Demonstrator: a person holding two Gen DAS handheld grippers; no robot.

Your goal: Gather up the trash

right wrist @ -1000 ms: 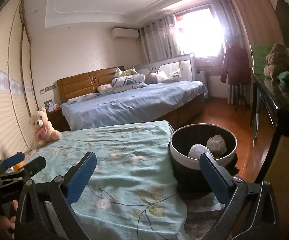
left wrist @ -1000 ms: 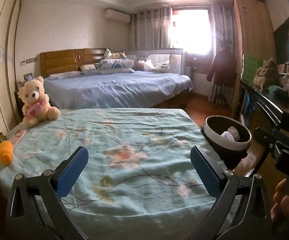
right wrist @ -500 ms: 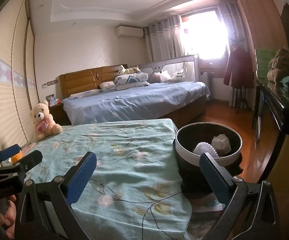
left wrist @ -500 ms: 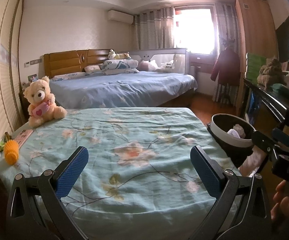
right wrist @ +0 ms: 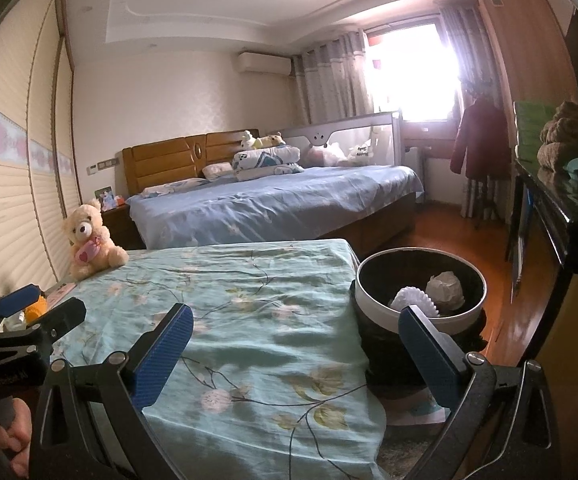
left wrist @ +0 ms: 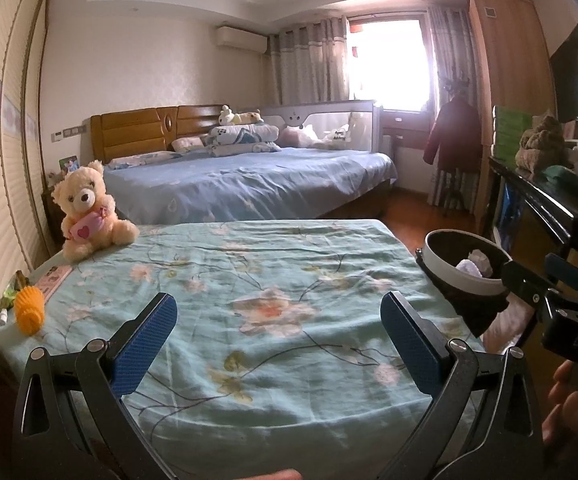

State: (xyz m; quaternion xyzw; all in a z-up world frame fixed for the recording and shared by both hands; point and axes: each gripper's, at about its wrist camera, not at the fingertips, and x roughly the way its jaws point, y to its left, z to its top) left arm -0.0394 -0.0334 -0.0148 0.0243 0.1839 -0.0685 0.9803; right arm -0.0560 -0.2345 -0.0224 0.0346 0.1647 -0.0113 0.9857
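A round black bin with a white rim stands on the floor off the right edge of the floral bed; it holds a white paper cup liner and a crumpled paper wad. The same bin shows at the right in the left wrist view. An orange paper cup liner lies at the bed's left edge beside a green wrapper. My left gripper hangs open over the bed's near end, holding nothing. My right gripper is open and bare, its right finger in front of the bin.
A teddy bear sits at the far left corner of the floral bed. A larger blue bed lies beyond. A dark desk with clutter runs along the right wall, leaving a strip of wooden floor.
Both grippers have drawn back and risen slightly, so the bed and bin sit a little lower and farther in view. Both stay open; nothing was picked up.
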